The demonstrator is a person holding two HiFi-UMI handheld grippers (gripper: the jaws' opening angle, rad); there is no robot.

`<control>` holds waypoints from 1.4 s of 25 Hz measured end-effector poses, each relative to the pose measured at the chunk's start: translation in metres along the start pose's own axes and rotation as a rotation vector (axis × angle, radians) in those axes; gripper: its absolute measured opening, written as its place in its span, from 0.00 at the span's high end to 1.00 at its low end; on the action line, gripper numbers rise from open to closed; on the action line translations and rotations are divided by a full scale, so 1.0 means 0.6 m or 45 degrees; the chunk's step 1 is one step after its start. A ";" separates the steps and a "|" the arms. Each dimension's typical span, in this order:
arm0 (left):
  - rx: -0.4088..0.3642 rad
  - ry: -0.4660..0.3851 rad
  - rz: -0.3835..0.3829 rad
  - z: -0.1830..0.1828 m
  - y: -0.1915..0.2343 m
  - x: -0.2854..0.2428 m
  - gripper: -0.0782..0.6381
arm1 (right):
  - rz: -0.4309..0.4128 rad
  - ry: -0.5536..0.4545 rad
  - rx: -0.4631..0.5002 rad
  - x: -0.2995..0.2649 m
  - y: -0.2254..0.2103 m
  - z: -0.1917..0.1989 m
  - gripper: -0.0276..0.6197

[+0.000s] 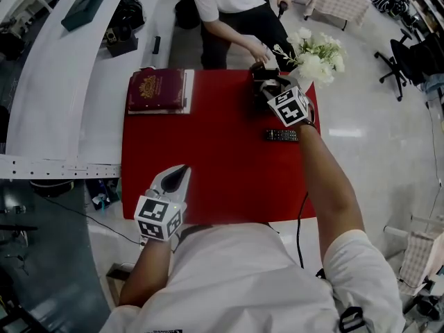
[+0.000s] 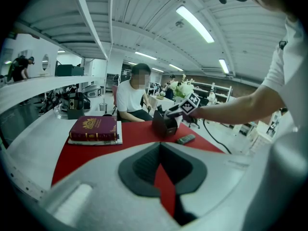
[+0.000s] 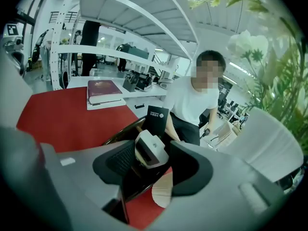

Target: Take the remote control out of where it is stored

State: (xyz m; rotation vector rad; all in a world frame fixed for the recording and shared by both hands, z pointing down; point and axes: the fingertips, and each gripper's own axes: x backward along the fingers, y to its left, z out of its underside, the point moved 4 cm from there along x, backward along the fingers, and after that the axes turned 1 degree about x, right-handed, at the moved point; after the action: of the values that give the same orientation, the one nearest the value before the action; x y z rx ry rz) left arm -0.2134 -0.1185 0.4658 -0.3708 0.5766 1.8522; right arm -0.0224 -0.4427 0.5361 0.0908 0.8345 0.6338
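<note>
At the far right of the red table stands a black holder; it shows too in the left gripper view, holder. My right gripper reaches down over it. In the right gripper view the right gripper is open, with the top end of a light grey remote sticking up out of the holder's rim between the pads, a gap left on the right side. A black remote lies flat on the table beside my right wrist. My left gripper rests shut and empty near the front edge.
A dark red book lies on papers at the table's far left. White flowers stand just right of the holder. A person sits across the table, one hand close behind the holder. A long white counter runs along the left.
</note>
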 end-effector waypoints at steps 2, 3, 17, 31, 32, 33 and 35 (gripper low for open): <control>0.002 -0.003 -0.002 -0.001 -0.001 0.001 0.89 | 0.001 -0.007 0.014 0.004 0.004 -0.005 0.67; 0.002 -0.006 -0.002 -0.001 -0.001 0.002 0.89 | -0.001 -0.008 0.023 0.006 0.007 -0.007 0.70; -0.008 -0.028 0.002 0.000 0.000 0.016 0.89 | -0.004 -0.046 0.041 0.040 0.013 -0.027 0.76; -0.025 -0.059 0.034 -0.002 -0.010 0.027 0.89 | 0.061 -0.180 0.017 0.107 0.003 -0.073 0.77; -0.027 -0.061 0.037 -0.002 -0.011 0.028 0.89 | 0.068 -0.186 0.017 0.113 0.004 -0.076 0.77; -0.029 -0.063 0.039 -0.001 -0.011 0.029 0.89 | 0.077 -0.194 0.017 0.120 0.005 -0.079 0.77; -0.034 -0.065 0.043 0.000 -0.012 0.031 0.89 | 0.094 -0.209 0.020 0.133 0.006 -0.085 0.78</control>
State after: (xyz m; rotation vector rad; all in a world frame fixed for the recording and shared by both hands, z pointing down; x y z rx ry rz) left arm -0.2130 -0.1019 0.4544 -0.3324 0.5267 1.8976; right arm -0.0210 -0.4036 0.4497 0.1862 0.6799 0.6794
